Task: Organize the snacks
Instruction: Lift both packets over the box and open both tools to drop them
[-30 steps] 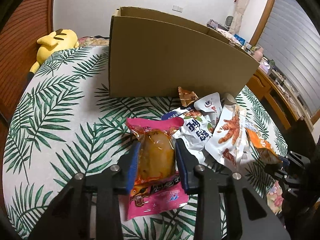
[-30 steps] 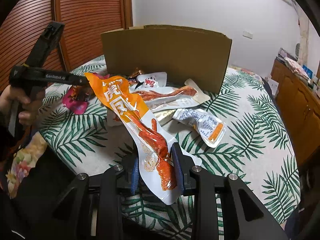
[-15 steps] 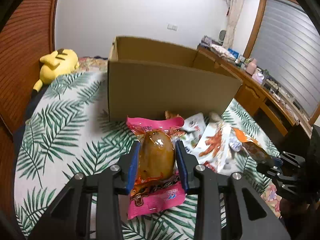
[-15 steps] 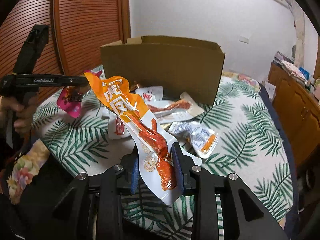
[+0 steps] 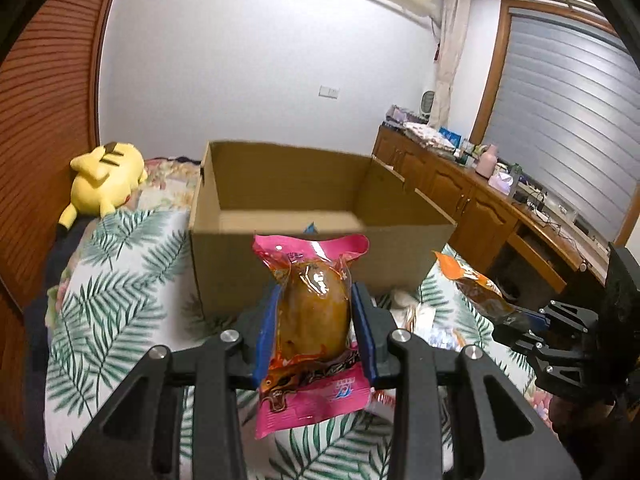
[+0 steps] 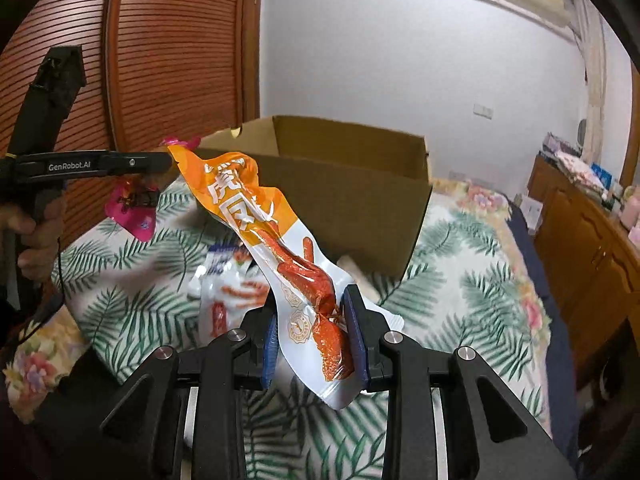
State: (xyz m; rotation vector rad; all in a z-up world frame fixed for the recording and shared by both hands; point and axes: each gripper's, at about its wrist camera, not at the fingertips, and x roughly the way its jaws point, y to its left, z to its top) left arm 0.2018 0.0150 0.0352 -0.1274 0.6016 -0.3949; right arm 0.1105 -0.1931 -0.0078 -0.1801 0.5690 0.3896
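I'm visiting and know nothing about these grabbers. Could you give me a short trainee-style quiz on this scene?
1. True or false: the left gripper is shut on the pink plastic snack packet.
2. What does the right gripper hold? A) yellow plush toy B) orange-and-white chicken-feet pouch C) nothing
3. Fill in: the open brown cardboard box stands on the ___-patterned cloth.

Key: 1 true; 2 B; 3 leaf

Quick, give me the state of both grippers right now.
Left gripper: shut on the pink snack packet.
Right gripper: shut on the orange and white snack packet.
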